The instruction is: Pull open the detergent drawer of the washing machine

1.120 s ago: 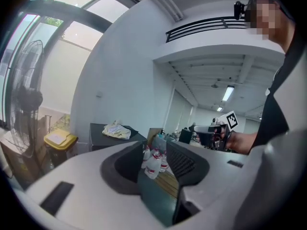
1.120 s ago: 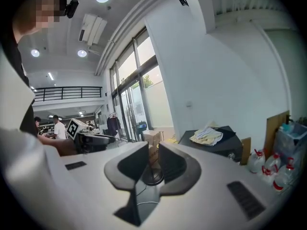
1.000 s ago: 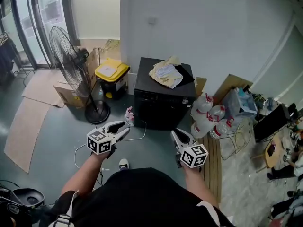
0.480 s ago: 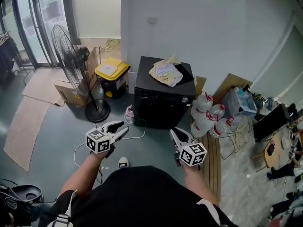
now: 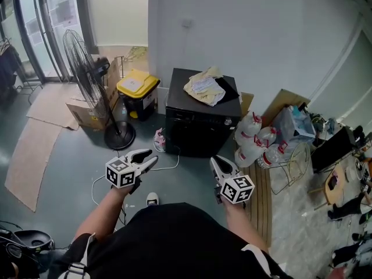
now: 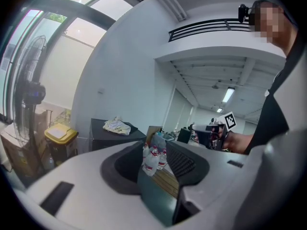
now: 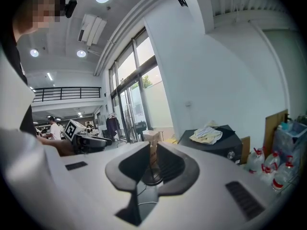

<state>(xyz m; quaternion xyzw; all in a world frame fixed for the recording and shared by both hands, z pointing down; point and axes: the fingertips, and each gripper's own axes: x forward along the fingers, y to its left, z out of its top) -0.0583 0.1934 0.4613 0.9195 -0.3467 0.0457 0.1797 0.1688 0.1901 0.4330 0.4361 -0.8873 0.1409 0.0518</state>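
Washing machine: black, low, set against the white wall, its front turned toward the person. A control strip crosses the top of its front and has a round knob at its right end. The detergent drawer belongs in that strip but cannot be told apart from the panel at this size, and the strip lies flush with the front. A crumpled pale cloth is heaped on the machine's lid. Left gripper: held in the air in front of the machine, toward its left corner and well apart from it. Its jaws stand plainly apart with nothing between them. Right gripper: held in front of the machine's right half, also well apart from it. Its jaws have just been closing and are now nearly together, with only a thin gap left and nothing in it. A yellow-lidded bin is just beside the machine on its left, and a standing fan is farther left. A cluster of water bottles is at the machine's right corner. A white cable runs over the floor in front of the machine.
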